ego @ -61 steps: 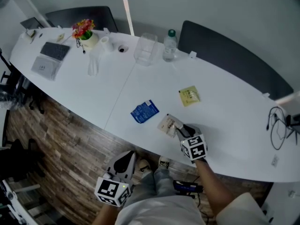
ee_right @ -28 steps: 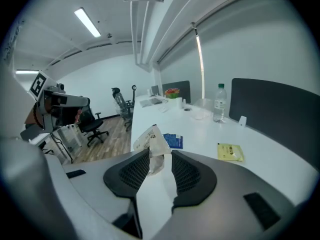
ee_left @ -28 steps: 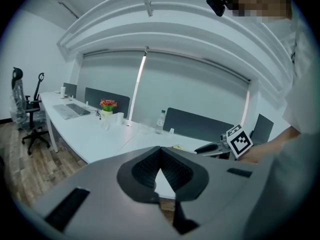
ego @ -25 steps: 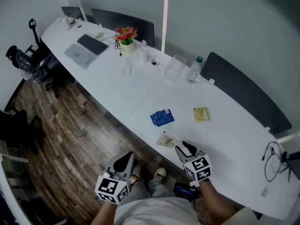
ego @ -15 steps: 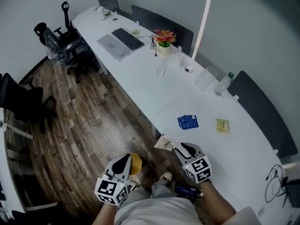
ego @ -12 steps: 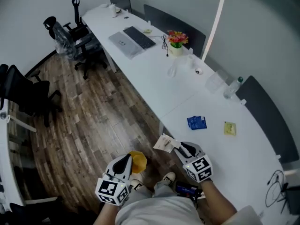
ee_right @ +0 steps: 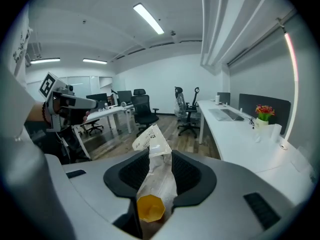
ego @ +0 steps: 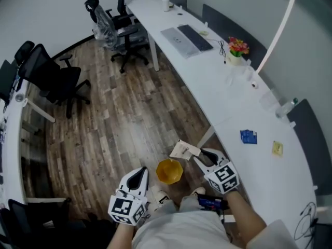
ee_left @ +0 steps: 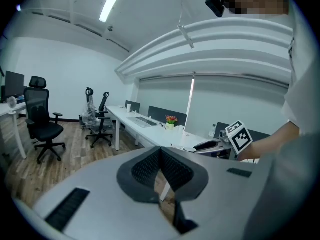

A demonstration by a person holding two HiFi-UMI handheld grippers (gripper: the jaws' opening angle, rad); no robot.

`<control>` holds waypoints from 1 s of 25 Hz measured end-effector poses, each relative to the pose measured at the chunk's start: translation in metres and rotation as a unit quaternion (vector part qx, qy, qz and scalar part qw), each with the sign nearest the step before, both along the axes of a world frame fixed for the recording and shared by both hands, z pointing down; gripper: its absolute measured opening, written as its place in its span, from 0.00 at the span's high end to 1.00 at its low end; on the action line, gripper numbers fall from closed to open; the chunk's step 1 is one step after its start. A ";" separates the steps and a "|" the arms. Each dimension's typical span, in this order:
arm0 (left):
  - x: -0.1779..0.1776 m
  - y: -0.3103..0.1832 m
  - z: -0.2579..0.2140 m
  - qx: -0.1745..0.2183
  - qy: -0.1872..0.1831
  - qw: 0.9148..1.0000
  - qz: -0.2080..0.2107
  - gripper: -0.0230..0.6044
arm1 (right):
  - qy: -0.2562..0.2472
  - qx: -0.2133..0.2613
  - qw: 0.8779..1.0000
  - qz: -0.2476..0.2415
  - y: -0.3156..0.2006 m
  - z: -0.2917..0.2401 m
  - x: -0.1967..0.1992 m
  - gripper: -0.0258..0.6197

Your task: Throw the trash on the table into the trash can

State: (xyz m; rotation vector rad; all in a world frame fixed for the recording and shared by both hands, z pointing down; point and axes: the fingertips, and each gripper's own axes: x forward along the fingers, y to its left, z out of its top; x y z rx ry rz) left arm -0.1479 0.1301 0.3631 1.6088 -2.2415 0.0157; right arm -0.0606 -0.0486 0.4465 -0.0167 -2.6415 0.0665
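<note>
left gripper (ego: 138, 175) was held low and close to the body, jaws pressed together, right gripper (ego: 201, 157) was held alongside it, jaws clamped on a crumpled wrapper (ego: 184, 150)

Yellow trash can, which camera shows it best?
The head view: the yellow trash can shows whole, from above, on the floor. The right gripper view shows it only small, low between its jaws, under the wrapper. The left gripper view shows none of it.
</note>
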 end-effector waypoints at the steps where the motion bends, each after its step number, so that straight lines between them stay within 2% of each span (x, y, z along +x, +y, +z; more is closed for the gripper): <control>1: -0.005 0.007 0.000 0.001 0.001 1.000 -0.007 0.96 | 0.002 0.002 1.000 -0.008 0.007 0.001 -0.007 0.72; 7: -0.019 0.032 0.007 0.001 0.009 0.999 -0.031 0.96 | 0.018 -0.003 0.999 -0.035 0.031 0.011 -0.029 0.72; 16: -0.023 0.031 0.013 0.005 0.024 0.998 -0.057 0.96 | 0.058 -0.009 0.996 -0.060 0.032 0.041 -0.027 0.72; 25: -0.034 0.030 0.066 -0.019 0.049 0.995 -0.081 0.96 | 0.114 -0.032 0.989 -0.093 0.033 0.132 -0.028 0.72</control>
